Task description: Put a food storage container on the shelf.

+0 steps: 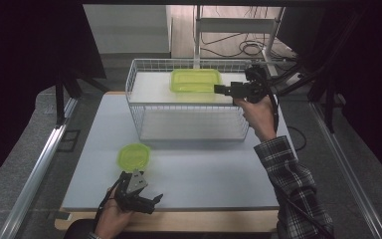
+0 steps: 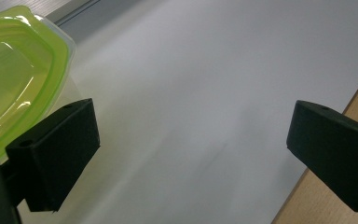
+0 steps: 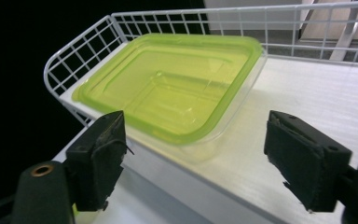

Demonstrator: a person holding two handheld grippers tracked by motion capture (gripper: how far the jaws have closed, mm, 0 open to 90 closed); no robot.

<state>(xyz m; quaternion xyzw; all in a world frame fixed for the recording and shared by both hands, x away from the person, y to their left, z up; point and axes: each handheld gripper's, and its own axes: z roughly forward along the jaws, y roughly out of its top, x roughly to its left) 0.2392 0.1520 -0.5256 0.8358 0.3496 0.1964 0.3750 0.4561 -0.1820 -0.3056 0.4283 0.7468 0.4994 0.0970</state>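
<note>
A rectangular clear container with a green lid rests on the floor of a white wire basket, at its far side. My right gripper reaches over the basket's right end. Its jaws are open and point at the container's near corner, and the pads are not pressing on it. On the white table lies a round green-lidded container. Just in front of it my left gripper sits low near the table's front edge, open and holding nothing, its left jaw beside that container's rim.
The white table top has a wooden front edge. A metal rail runs along the left side. Behind the basket stand a white frame and loose cables.
</note>
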